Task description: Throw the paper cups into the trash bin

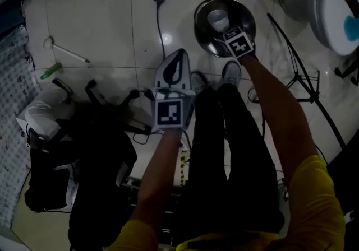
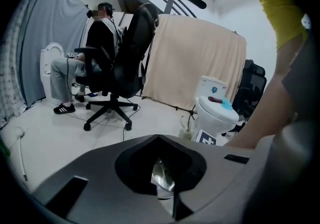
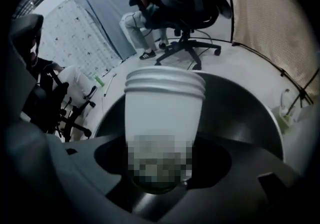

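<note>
head view dim | glare on floor (image 1: pixel 101 20) | gripper views fisheye-vignetted

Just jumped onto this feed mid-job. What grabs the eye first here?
A white paper cup is clamped in the right hand-held gripper, directly over the shiny metal trash bin at the top of the head view. The left hand-held gripper is shut and empty, nearer the person. In the left gripper view, a seated person on a black office chair and a white toilet stand out.
</note>
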Available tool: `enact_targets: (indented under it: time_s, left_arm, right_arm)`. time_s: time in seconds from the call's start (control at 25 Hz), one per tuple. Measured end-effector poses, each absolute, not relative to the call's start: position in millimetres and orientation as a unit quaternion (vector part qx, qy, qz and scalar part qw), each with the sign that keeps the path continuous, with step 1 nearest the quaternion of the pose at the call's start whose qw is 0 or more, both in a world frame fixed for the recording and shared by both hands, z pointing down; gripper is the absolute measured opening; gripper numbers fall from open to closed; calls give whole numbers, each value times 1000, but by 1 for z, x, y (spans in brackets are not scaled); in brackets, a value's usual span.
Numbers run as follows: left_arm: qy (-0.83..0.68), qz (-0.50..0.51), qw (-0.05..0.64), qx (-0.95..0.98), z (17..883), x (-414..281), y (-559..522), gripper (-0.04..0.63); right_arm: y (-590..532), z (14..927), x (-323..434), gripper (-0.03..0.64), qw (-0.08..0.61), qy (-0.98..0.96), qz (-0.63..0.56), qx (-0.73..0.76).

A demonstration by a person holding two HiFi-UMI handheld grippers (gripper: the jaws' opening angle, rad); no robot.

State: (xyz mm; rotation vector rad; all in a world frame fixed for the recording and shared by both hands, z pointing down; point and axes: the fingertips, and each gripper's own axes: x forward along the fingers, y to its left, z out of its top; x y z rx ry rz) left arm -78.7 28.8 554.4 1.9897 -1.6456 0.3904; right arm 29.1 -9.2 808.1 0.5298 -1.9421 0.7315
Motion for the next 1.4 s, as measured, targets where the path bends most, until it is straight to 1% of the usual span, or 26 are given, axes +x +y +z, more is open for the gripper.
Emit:
enact_targets:
  time_s: [0.36,0.44,0.6,0.64,0.68,0.76,0.8,0.92,0.96,1.0,1.08,1.12,1.16,1.2,1.24,1.28,1.32,1.36,1.4]
  left_arm:
    - [-599,152,292,730,582,-79,26,-8]
    - [-597,152,292,732,586,-81,26,-8]
    - [-589,165,309,728,595,-85,32,-8]
    - [-590,164,308,728,596,-87,32,-8]
    - [-592,161,304,729,596,-88,32,-8]
    - [-594,158,304,728,595,-92,31,-8]
    - [-595,157,307,726,595,-94,31,-8]
    - [-599,155,307,723,587,-99,28,-8]
    - [-601,154,308,721,581,-101,27,-8]
    - [-603,151,309,720,574,-103,25,-8]
    - [-606,140,315,717,552,-106,23,-8]
    - [-607,132,317,717,537,-106,22,-8]
    - [-609,120,315,718,518,-105,21,-8]
    - [-612,107,311,719,498,-104,21,-8]
    - [-613,96,307,721,477,-103,22,-8]
    - [-615,85,303,723,456,-101,24,-8]
    - [-616,75,300,725,434,-100,27,-8]
    - [-616,65,298,726,414,-98,32,-8]
    - [-616,59,296,727,395,-98,37,-8]
  right_arm:
    - [-6,839,26,325,550,-769,259,196]
    - [-3,845,21,327,548,-769,269,191]
    - [2,854,7,328,522,-777,303,180]
    - [2,854,7,350,519,-776,310,182]
    - [1,853,8,357,517,-775,313,184]
    - [-1,844,9,355,513,-780,306,184]
    - [-3,837,9,334,512,-784,301,183]
    - [-7,809,19,334,501,-786,302,197]
    - [-10,791,22,330,485,-792,305,209]
    - [-15,765,22,308,458,-804,308,222]
    - [-24,691,20,305,383,-835,312,243]
    - [-26,647,21,272,344,-849,312,253]
    - [-25,602,24,267,308,-860,309,265]
    - [-24,558,30,234,276,-868,304,280]
    - [-21,516,37,187,247,-872,299,299]
    - [-19,476,44,184,218,-875,292,319]
    - [-16,439,49,160,190,-878,283,337]
    - [-11,409,55,117,171,-879,275,351]
    - [-5,385,60,111,164,-878,268,362]
